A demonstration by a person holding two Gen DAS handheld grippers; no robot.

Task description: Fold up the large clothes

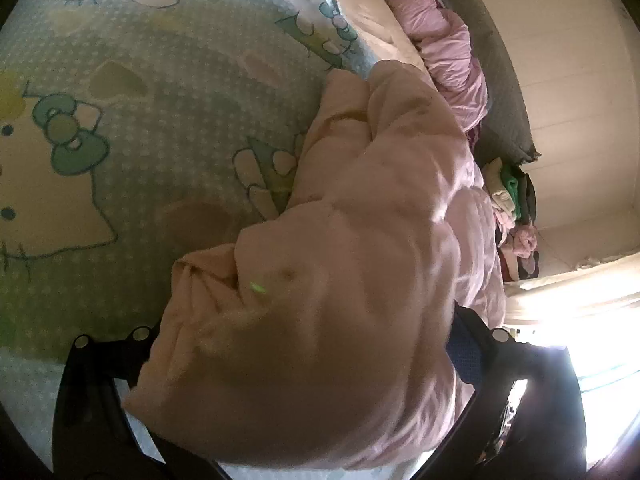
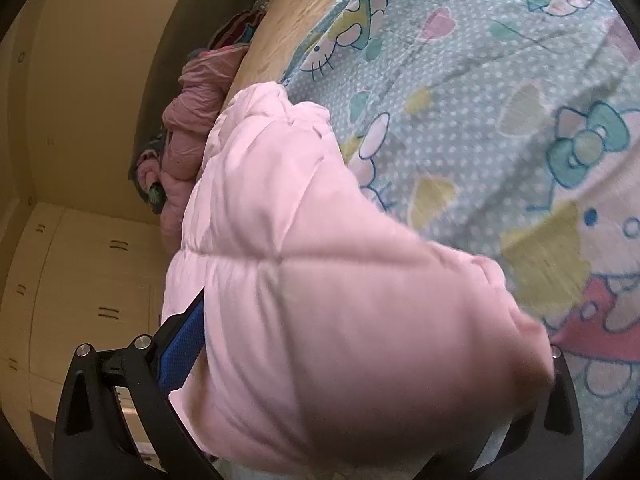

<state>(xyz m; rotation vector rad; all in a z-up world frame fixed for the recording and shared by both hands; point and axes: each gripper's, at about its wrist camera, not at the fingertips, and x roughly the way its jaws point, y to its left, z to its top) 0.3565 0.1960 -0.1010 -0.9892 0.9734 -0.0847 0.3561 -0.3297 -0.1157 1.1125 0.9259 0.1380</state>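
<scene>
Two grippers are engaged with one garment, a pale pink quilted jacket [image 1: 340,280] bunched over the cartoon-cat bedsheet [image 1: 120,120]. Left gripper [image 1: 304,380]: its dark fingers stand wide apart on either side of a thick fold of the jacket, and the padding fills the space between them; whether the pads press the cloth cannot be told, as the fabric covers the tips. Beyond the jacket, away from this gripper, a darker pink puffy garment [image 1: 452,52] lies along the sheet's far edge, and a pile of folded clothes [image 1: 512,200] sits just beside the jacket's right side. Right gripper [image 2: 360,380]: its fingers are likewise spread, the blue pad [image 2: 182,352] lying against the jacket's [image 2: 320,280] left side, the opposite finger mostly hidden behind the bulging padding. From this view the jacket drapes over the bedsheet's [image 2: 500,100] edge, with cream cupboards [image 2: 80,280] left of it.
</scene>
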